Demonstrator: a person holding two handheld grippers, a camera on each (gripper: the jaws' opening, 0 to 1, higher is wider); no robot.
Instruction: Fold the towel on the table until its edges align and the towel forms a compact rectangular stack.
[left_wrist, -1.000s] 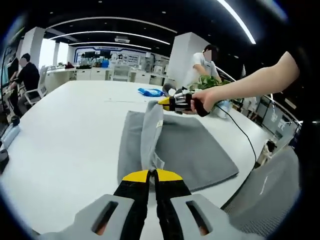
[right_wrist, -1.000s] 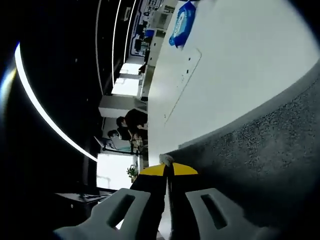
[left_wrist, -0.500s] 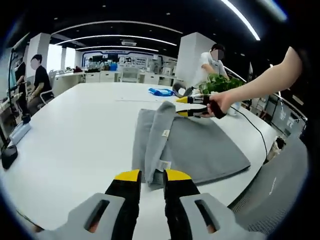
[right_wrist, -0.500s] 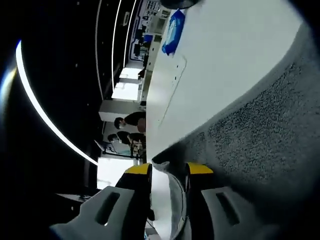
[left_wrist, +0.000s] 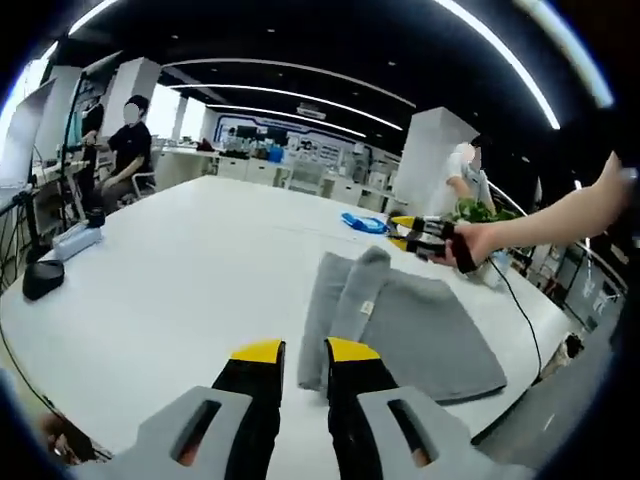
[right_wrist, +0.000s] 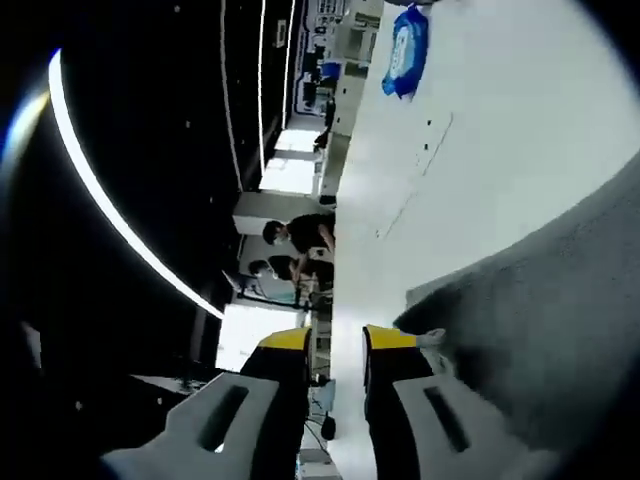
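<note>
Both pairs of my fingers are spread and pinching nothing: the left fingers (left_wrist: 303, 352) hang above the white desk (left_wrist: 180, 270) just short of the grey towel's (left_wrist: 420, 325) near edge, and the right fingers (right_wrist: 335, 340) sit by its far corner. That towel lies on the desk with a raised ridge (left_wrist: 355, 290) along its left side, so I judge the fold unfinished. A blue packet (right_wrist: 405, 50) lies well apart, clear of the work.

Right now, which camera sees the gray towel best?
The left gripper view. It shows the whole towel lying on the white table, with a folded ridge along one side. The right gripper view is too close: you get just a dark, fuzzy stretch of it and one corner beside the right gripper.
</note>
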